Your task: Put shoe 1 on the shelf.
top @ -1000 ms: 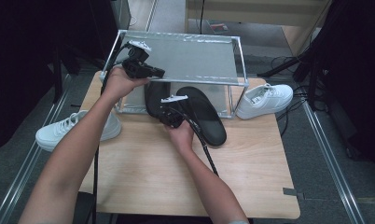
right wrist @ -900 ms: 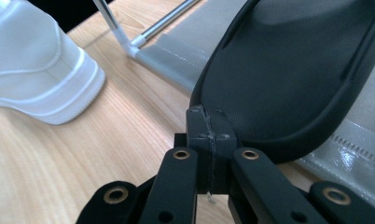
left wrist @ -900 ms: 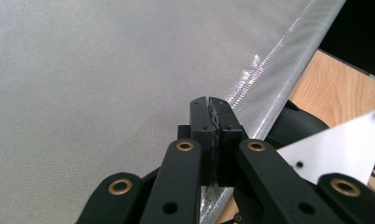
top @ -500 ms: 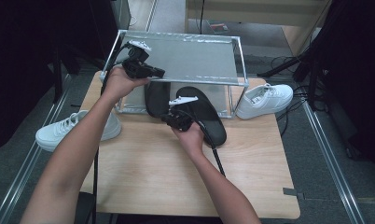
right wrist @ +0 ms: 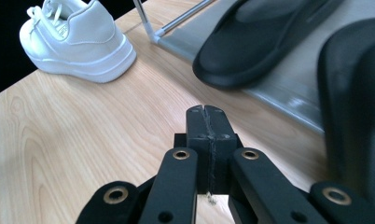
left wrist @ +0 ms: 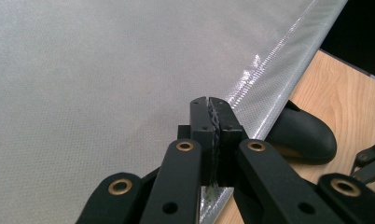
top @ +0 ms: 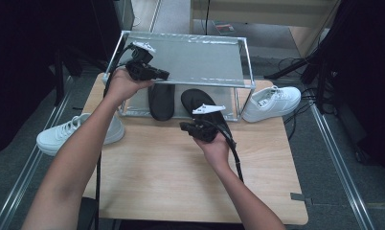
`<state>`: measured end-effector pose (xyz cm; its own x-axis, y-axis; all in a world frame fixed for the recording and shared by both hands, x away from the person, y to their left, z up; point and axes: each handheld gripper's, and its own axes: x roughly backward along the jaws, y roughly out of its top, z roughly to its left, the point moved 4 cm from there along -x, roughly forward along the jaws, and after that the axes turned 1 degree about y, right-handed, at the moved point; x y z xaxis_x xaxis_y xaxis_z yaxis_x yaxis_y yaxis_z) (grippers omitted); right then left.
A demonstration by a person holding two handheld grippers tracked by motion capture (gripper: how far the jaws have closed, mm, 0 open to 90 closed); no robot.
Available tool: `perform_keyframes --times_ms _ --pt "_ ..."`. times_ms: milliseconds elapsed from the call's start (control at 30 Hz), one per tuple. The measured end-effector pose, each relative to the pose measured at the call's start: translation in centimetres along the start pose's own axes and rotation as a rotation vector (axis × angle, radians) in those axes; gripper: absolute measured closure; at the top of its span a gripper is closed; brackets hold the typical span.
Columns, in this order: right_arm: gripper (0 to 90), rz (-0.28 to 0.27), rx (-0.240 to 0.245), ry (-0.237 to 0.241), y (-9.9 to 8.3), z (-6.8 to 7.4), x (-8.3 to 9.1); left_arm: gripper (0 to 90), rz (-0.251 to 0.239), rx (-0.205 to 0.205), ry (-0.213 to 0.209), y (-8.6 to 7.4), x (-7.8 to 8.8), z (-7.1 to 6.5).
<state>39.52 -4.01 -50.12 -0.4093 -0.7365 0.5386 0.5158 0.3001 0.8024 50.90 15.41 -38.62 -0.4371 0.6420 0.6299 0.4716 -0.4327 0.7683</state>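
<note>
Pale wood table (top: 171,172), smooth grain. One metal-framed rack (top: 190,60), matte mesh shelf. Two black rubbery slippers (top: 161,100) beneath, ahead of closed, empty right gripper (top: 185,127). Two white sneakers (top: 272,103). Left gripper (top: 164,75) closed, empty, above shelf edge.

A: What lies around the pale wooden rectangular surface (top: 181,182)?
B: Grey carpeted floor (top: 358,191), silver metal rails (top: 334,143) either side, black cables (top: 296,64), dim shadowy edges
</note>
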Motion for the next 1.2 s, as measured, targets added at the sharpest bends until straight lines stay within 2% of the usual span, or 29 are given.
perform_keyframes --times_ms 67,367,500,700,900,1033,1200 --pt "90.0 -0.006 0.000 -0.009 -0.5 -0.4 1.2 89.8 0.000 0.004 0.000 0.0 0.0 0.0" --pt "90.0 -0.011 -0.028 -0.035 -2.3 -1.5 3.7 89.8 0.000 -0.001 0.001 0.0 0.0 0.0" --pt "90.0 -0.004 -0.027 -0.072 -3.8 -2.5 5.6 89.8 0.000 -0.003 0.003 0.0 0.0 0.0" --pt "90.0 -0.017 -0.030 -0.113 -5.3 -3.6 7.6 89.8 0.001 -0.004 0.002 0.0 0.0 0.0" --pt "90.0 -0.017 -0.056 -0.129 -6.7 -4.4 9.0 89.8 0.001 -0.005 0.006 0.0 0.0 0.0" --pt "90.0 -0.008 -0.036 -0.177 -7.5 -5.0 10.1 89.8 -0.001 0.000 0.000 0.0 0.0 0.0" --pt "90.0 -0.002 -0.031 -0.187 -8.3 -5.3 10.5 89.8 -0.003 0.000 -0.001 0.0 0.0 0.0"
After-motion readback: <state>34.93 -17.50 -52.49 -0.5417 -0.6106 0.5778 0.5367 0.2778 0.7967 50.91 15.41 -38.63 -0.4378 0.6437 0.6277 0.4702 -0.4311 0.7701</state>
